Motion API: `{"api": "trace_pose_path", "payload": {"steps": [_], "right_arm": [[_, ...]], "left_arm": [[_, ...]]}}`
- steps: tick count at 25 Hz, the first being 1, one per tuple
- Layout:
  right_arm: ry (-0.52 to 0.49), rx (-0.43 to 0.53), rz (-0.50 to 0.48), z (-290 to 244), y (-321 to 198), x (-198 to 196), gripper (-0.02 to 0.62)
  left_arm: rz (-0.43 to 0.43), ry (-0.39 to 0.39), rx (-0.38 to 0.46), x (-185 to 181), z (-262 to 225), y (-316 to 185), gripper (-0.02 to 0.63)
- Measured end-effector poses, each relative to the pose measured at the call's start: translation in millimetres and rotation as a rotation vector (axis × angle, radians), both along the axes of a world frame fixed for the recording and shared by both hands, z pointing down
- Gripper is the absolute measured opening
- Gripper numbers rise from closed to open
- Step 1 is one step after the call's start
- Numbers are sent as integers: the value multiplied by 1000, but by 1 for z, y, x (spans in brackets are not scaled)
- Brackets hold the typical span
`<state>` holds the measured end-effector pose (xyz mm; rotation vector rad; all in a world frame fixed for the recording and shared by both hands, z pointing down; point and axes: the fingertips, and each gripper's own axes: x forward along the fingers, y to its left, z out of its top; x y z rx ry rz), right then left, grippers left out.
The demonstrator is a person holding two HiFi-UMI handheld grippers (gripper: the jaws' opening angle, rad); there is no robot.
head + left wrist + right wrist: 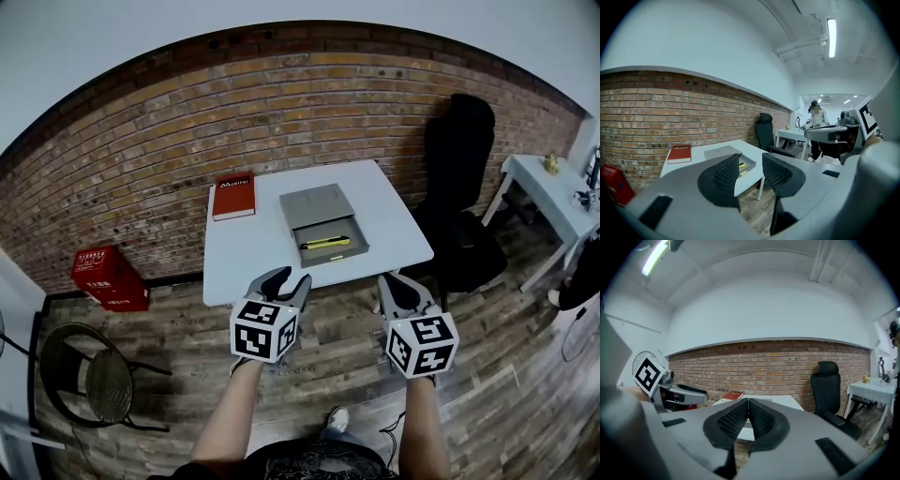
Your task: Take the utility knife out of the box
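A grey box (317, 206) lies on the white table (398, 220) with its tray slid out toward me. In the tray rests the yellow and black utility knife (325, 243). Both grippers hover short of the table's near edge, above the wooden floor. My left gripper (287, 280) is open with nothing between its pads; in its own view the box (723, 152) and a sliver of the knife (741, 165) show beyond the left gripper (751, 169). My right gripper (402, 286) is shut and empty, and in the right gripper view the right gripper (748, 415) shows its pads meeting.
A red book (233, 196) lies at the table's far left corner. A black office chair (459, 178) stands to the right, with a white side table (555, 189) beyond it. A red crate (105, 277) and a round metal stool (89, 375) stand at left. A person (816, 123) stands far off.
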<state>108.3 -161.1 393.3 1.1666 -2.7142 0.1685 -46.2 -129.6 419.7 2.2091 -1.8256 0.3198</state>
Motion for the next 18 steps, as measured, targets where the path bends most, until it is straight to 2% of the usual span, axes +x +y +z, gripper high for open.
{"api": "trace_pose_path", "payload": {"steps": [4,9,12,18], "right_arm": [[3,-3,-34,0,-25,10,19],[-7,-16,-78,3,-45,13,20],[-14,-11,-100,3,-53,14,19],[-25,-2,-110,2,-70,22,20]], "left_arm": [[1,62,11,11,-8,-25,156],[-14,32,37,17,-17,-44,155],[-11,43,60,20,-19,-53,155],[-12,31,57,28,-17,-69,155]]}}
